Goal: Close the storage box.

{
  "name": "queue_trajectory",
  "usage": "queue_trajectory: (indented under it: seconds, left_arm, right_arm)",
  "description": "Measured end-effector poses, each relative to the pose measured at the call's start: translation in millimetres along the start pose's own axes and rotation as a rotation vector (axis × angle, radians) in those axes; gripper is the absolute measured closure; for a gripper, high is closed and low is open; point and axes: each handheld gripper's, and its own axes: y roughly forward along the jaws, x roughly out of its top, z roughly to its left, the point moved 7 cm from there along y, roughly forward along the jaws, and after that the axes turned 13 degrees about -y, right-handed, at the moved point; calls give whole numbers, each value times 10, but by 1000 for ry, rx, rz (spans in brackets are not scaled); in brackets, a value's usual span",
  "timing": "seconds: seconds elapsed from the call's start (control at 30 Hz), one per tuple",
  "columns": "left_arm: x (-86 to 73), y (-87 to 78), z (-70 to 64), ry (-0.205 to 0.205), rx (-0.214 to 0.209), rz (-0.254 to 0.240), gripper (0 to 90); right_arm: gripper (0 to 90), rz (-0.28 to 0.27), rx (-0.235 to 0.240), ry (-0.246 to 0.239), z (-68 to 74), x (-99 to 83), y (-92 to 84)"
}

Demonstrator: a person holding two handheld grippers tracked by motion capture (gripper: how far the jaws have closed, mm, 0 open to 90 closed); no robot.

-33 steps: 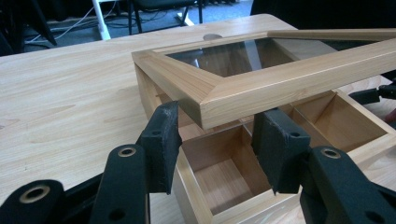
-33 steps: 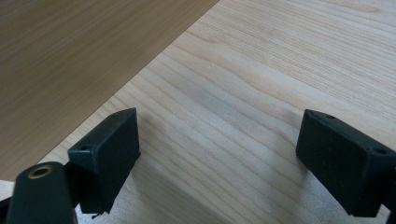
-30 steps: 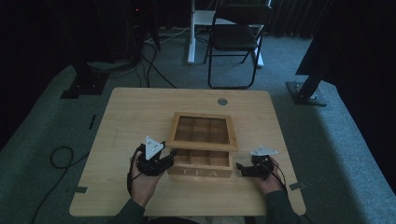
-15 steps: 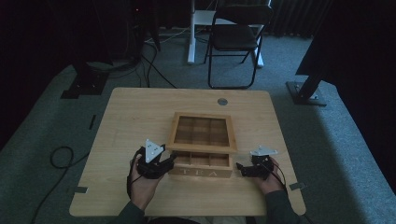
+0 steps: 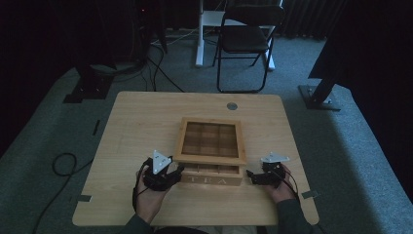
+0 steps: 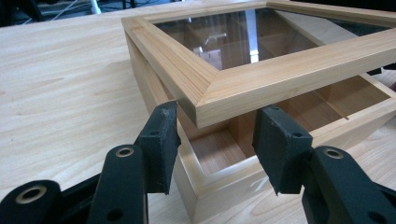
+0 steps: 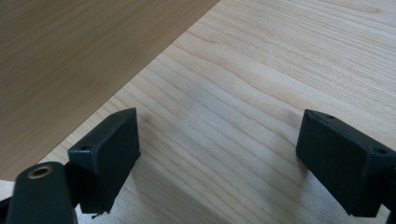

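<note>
While the square pale-wood tea box [image 5: 211,168] sits on the light wooden table [image 5: 146,122], its glass-paned wooden lid [image 5: 210,140] stands raised a little at the near edge, leaving a gap over the compartments at the front. In the left gripper view the near corner of the glass-paned wooden lid [image 6: 210,100] juts out between the two black fingers [image 6: 161,140] of the left gripper [image 6: 217,147], above and just beyond their tips. These fingers are set at a narrow-to-middling spread, and I cannot tell whether either pad actually presses on the lid's frame; both appear to stand just clear of the corner. Below the fingertips lies the box's front corner [image 6: 219,186], with one open compartment showing straight ahead between the pads. In the high view the left gripper [image 5: 168,175] is at the box's front left corner, held in the person's left hand [image 5: 151,197].

The right gripper [image 5: 253,176] rests just beside the box's front right corner, in the person's right hand [image 5: 280,187]. Its own view shows the black fingers [image 7: 109,154] spread wide with nothing between them but bare table grain [image 7: 261,93]; a plain wooden side of the box [image 7: 70,60] rises beyond and to the left of the left-hand finger, apart from it.
</note>
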Motion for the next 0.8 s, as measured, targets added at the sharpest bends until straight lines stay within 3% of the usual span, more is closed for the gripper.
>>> queue_trajectory:
  seconds: [0.37,0.8]
  left_arm:
    - [-140,59,10,7,-1,13,511]
    - [-268,112,14,34,35,24,519]
  right_arm:
    - [130,1,1,2,2,0,0]
    - [130,0,1,1,1,0,0]
